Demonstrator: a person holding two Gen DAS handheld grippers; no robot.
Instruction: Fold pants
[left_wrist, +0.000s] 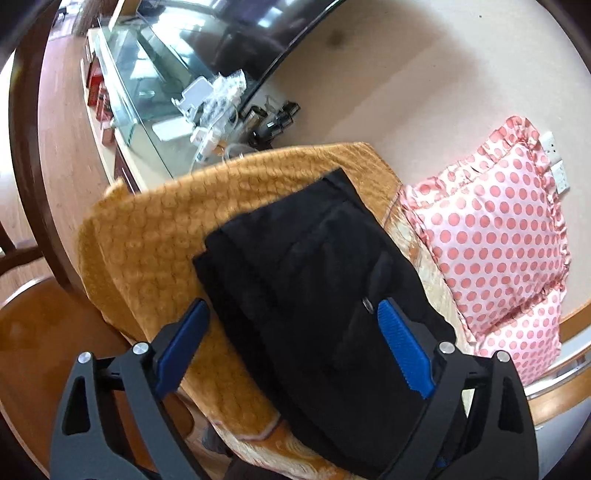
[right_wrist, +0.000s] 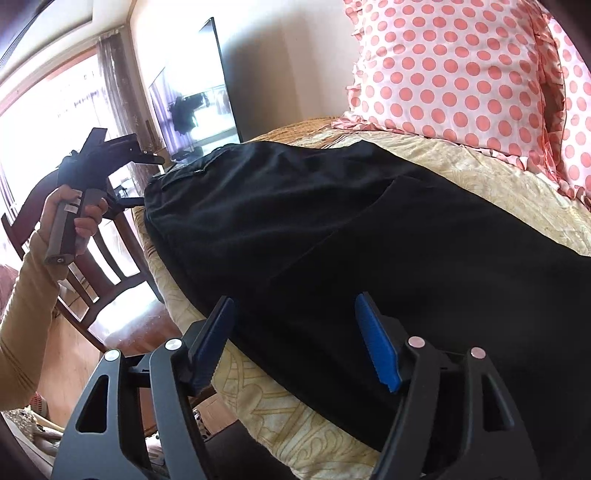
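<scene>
Pants (right_wrist: 369, 236), black and already folded into a broad flat bundle, lie on the bed directly ahead of both grippers; in the left wrist view the same pants (left_wrist: 314, 280) run forward from between the fingers. Beneath them we see the pale patterned bedcover (right_wrist: 280, 413), and beyond the left gripper's tips an orange textured blanket (left_wrist: 155, 236) lying partly under the far end of the bundle. To the right of the tools and farther ahead we note two pillows with pink dots (left_wrist: 495, 236), resting near the pants but apart from them. The right gripper (right_wrist: 295, 332) is spread wide, its fingers just above the near edge of the pants and clasping nothing. The left gripper (left_wrist: 291, 325) is likewise wide apart and empty; whether its blue pads (left_wrist: 402, 347) touch the cloth we cannot tell. From the right wrist view we see the left hand (right_wrist: 70, 218) holding its tool off the bed's far-left corner.
</scene>
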